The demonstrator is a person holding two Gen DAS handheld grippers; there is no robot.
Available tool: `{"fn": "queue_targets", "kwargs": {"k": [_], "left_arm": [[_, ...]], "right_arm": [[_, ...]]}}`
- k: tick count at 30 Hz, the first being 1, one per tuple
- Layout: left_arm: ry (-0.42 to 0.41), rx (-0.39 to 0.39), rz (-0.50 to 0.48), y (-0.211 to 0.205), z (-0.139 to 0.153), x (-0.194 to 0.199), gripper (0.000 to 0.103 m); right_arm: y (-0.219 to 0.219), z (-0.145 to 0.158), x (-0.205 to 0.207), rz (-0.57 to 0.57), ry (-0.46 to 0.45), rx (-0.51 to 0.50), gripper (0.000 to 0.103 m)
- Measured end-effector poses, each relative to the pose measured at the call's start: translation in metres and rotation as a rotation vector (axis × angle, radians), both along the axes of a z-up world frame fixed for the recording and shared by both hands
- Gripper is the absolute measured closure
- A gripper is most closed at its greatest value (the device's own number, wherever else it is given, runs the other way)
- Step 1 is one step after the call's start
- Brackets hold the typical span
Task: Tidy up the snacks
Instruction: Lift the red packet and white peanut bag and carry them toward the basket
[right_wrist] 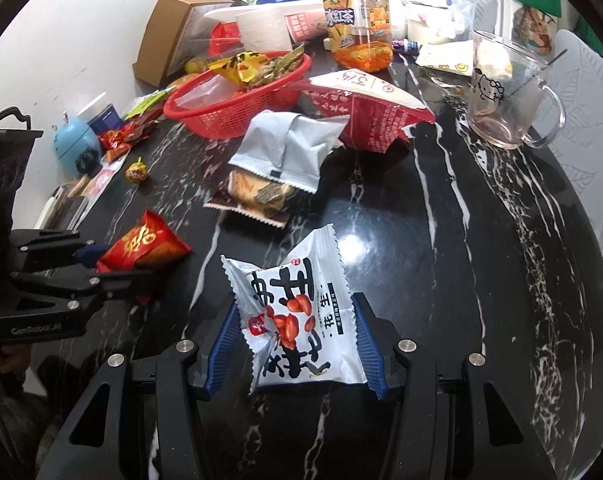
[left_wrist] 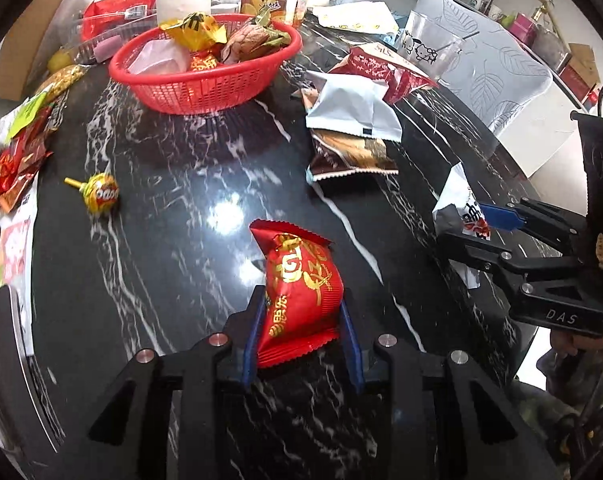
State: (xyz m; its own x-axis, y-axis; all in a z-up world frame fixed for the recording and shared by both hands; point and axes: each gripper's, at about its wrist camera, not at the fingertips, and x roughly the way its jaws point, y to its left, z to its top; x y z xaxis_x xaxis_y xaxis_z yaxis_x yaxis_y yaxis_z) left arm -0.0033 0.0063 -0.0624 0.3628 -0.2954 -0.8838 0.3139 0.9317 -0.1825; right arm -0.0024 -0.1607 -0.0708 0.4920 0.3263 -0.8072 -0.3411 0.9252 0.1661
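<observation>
Snacks lie scattered over a black marble table (left_wrist: 173, 264), and each gripper has one of them. The left gripper (left_wrist: 301, 320) is clenched on a red packet (left_wrist: 301, 280) with gold print: the packet stands between the two blue pads, its lower half is squeezed by them, and its top sticks out past the fingertips above the table. The right gripper (right_wrist: 301, 340) grasps a white peanut packet (right_wrist: 297, 320) in the same way; the pads press on both of its side edges, and the torn upper corner points away from the jaws. A red basket (left_wrist: 205, 80) with several snacks inside stands further back. A yellow lollipop (left_wrist: 97, 194) lies alone on the table, well apart from both grippers.
</observation>
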Motion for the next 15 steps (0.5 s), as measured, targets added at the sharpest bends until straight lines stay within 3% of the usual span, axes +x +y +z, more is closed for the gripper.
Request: {"fn": "queue_targets", "kwargs": {"k": [10,12,14,15], "left_arm": [[-0.039,0.023,-0.011,-0.008,-0.001,0.007,0.067],[-0.049,0.019,-0.022,-0.013,-0.002,0.008,0.057],[-0.054,0.019,-0.04,-0.019,-0.002,0.009,0.036],[-0.056,0.029,-0.052,-0.023,-0.004,0.009,0.03]], "right_arm": [[0.001,-0.004,-0.008,0.021,0.006,-0.014,0.046],[0.003,-0.004,-0.008,0.021,-0.002,-0.034,0.043],[0.004,-0.005,-0.008,0.021,-0.008,-0.068,0.036],[0.005,-0.006,-0.008,0.022,-0.011,-0.08,0.032]]}}
